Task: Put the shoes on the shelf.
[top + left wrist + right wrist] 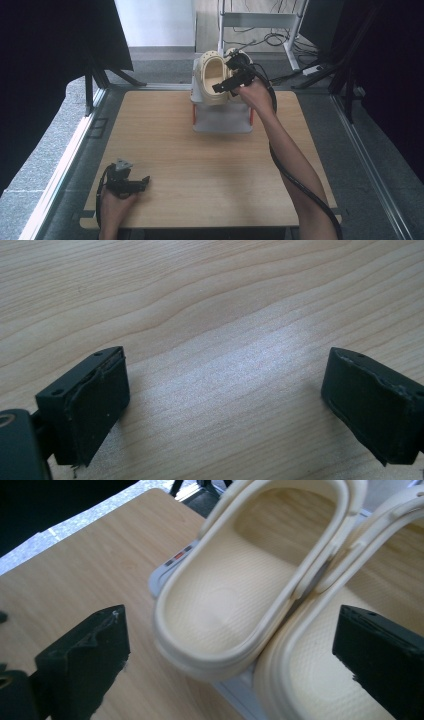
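1. The right tool (231, 85) is at the far edge of the surface (200, 165), its jaws spread wide with nothing between the pads. In the right gripper view the two black jaws stand far apart and bare.

2. Just ahead of that tool sit two cream clogs, side by side and touching, tilted up on a small grey rack (222, 120). The near clog (225, 605) lies between the jaws' line of sight, its heel rim just beyond the tips; the second clog (320, 675) is just beside it, close to the right-hand jaw.

3. The left tool (132, 184) rests low near the person's edge of the surface, well apart from the clogs. In the left gripper view its jaws are apart over bare wood, holding nothing.

4. Step in hand, as I judge it: the right tool is hovering open at the shoes, either about to take one or just free of one. No pad touches a clog.

5. If a clog is to be taken, the next move calls for bringing one jaw inside the near clog's opening and the other outside its wall, then closing on that rim.

6. Care is needed: the two clogs press together, so a jaw slid between them could shove the second clog off the rack.
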Demonstrator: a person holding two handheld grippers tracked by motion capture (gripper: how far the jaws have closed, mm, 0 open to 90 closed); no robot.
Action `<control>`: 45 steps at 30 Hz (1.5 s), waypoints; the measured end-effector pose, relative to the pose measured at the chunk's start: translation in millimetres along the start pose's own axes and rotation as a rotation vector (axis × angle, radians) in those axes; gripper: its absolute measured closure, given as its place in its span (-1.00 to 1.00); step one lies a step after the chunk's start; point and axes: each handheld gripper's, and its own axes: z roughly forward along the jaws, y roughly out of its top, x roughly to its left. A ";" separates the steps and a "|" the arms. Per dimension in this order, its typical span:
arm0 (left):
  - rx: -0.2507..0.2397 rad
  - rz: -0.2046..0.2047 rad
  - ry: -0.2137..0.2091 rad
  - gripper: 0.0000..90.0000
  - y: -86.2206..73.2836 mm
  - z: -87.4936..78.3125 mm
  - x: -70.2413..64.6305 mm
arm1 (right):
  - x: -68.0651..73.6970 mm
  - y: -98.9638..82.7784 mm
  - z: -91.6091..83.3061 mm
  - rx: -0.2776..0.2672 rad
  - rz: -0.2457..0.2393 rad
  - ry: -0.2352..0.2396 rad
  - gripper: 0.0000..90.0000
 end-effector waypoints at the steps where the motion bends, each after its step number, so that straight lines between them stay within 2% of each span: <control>1: 0.005 0.001 -0.005 -0.88 0.2 -0.5 0.3 | 1.9 -2.3 -2.5 -0.005 -0.005 0.000 -1.00; 4: 0.002 0.001 -0.001 -0.88 0.1 -0.2 0.1 | 6.1 -10.6 -9.9 -0.014 -0.021 0.016 -1.00; 12: -0.001 0.001 0.003 -0.88 0.0 -0.1 -0.5 | 16.1 -35.3 -22.5 0.004 -0.045 0.078 -1.00; 17: -0.002 -0.001 0.005 -0.88 -0.1 0.0 -1.3 | 22.7 -50.6 -28.3 0.013 -0.058 0.096 -1.00; 25: -0.001 -0.001 0.004 -0.88 -0.1 -0.1 -1.8 | 30.9 -72.9 -38.4 -0.007 -0.077 0.113 -0.97; 32: 0.001 0.001 0.003 -0.88 -0.2 -0.3 -2.0 | 35.1 -93.7 -41.6 -0.011 -0.093 0.132 -0.96; 40: 0.000 0.001 0.003 -0.88 -0.2 -0.3 -2.1 | 33.6 -123.8 -37.5 -0.003 -0.078 0.147 -0.96; 45: -0.001 0.000 0.004 -0.88 -0.3 -0.2 -2.2 | 30.0 -142.3 -34.3 -0.010 -0.072 0.136 -0.97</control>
